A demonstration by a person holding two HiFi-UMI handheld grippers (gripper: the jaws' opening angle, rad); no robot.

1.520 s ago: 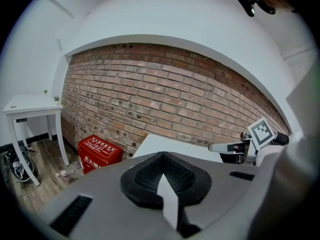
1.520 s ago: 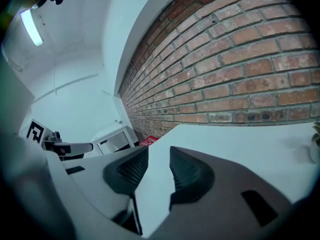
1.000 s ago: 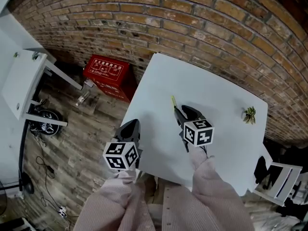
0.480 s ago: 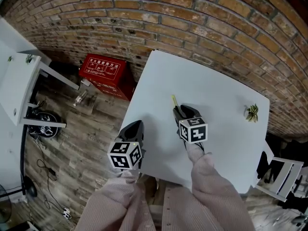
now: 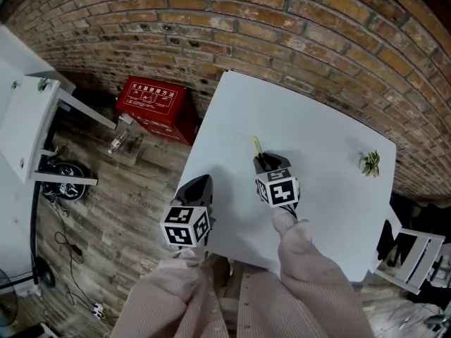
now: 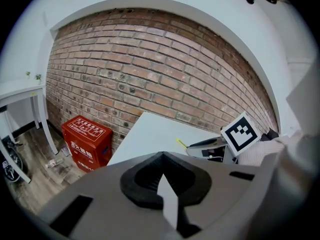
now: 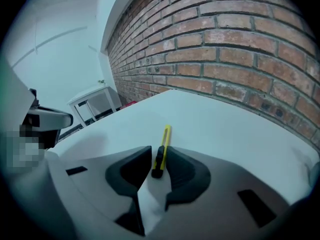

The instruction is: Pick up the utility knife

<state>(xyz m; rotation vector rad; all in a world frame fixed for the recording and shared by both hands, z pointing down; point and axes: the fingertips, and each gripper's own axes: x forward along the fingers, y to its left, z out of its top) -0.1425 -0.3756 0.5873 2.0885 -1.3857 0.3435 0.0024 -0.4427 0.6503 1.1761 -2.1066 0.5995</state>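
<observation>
Tabletop: The tabletop (image 5: pixel 317 118) is white and square. Its far edge runs close to a brick wall (image 5: pixel 282 34).

Utility knife: The utility knife (image 5: pixel 256 146) lies flat on the tabletop. It is about halfway between the far edge and the near edge, and closer to the left edge than to the right one. Its yellow end points at the far edge. Its black end points back at you.

Your right gripper: Your right gripper (image 5: pixel 263 162) is tipped down over the knife's black end. Its jaws have just been closing, and the black end sits between them. One jaw looks as if it touches the knife. A thin gap shows at the other jaw, so the knife is not yet clamped.

Your left gripper: Your left gripper (image 5: pixel 196 183) is at the left edge of the tabletop, close to the near left corner. Its jaws are together with nothing between them. It is well apart from the knife.

Small green thing: A small green thing (image 5: pixel 368 163) lies by the right edge, far from both grippers.

Floor: A red box (image 5: pixel 153 107) stands on the wooden floor (image 5: pixel 113 210), between the tabletop's left edge and the wall.
</observation>
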